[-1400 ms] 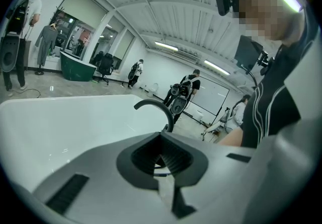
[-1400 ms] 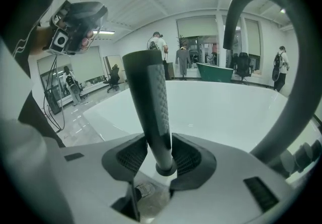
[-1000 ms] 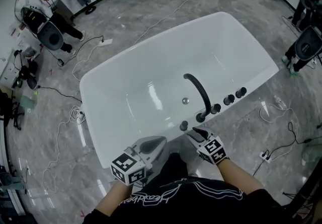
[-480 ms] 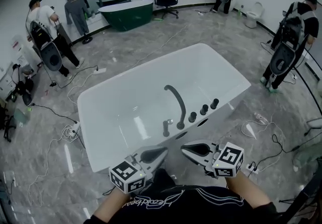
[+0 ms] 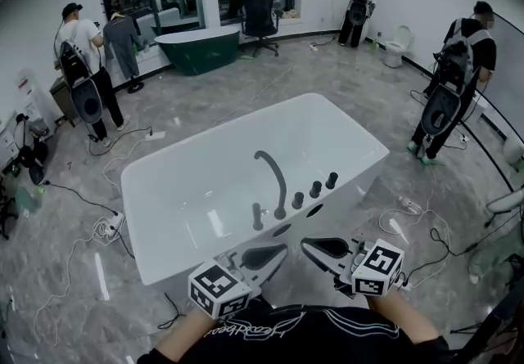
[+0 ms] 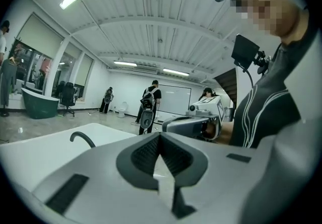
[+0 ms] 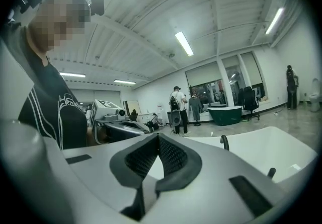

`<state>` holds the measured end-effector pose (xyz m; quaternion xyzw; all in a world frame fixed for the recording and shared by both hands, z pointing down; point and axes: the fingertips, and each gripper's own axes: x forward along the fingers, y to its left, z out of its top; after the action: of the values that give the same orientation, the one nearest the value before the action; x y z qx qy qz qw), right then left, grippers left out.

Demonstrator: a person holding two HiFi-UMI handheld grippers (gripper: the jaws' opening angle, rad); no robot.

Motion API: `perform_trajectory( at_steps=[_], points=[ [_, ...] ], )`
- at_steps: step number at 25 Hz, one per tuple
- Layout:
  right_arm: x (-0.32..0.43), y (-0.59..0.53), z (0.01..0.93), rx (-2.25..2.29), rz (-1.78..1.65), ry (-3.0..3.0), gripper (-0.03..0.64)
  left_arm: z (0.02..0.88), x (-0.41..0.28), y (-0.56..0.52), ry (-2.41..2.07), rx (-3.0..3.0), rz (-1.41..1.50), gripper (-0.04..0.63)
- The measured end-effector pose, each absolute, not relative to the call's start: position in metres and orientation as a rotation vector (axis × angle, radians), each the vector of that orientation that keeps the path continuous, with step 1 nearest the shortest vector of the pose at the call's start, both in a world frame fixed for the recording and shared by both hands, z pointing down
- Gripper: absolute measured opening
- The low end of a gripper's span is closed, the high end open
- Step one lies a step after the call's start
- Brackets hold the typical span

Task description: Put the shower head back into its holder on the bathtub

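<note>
black shirt [image 5: 327, 343] — white lettering [image 5: 239, 328]

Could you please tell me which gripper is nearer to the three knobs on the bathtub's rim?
Right. The right gripper hovers just outside the bathtub, below the knobs; the left gripper is beside it, farther left, below the spout.

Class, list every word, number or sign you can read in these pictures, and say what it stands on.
Black shirt: white cursive print, too blurred to read.
Left marker cube and right marker cube: black-and-white square patterns only, no words.
</note>
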<state>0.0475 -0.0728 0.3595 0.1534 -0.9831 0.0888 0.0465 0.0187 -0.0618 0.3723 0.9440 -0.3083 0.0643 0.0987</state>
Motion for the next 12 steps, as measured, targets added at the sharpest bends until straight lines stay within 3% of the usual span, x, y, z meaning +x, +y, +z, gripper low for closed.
perform_trajectory(
  at_steps=[12],
  points=[
    [0.049,-0.059,0.354,0.472,0.304,-3.055,0.012,0.373,0.031,-0.052,-0.871,2.827,0.296,0.003]
  ],
)
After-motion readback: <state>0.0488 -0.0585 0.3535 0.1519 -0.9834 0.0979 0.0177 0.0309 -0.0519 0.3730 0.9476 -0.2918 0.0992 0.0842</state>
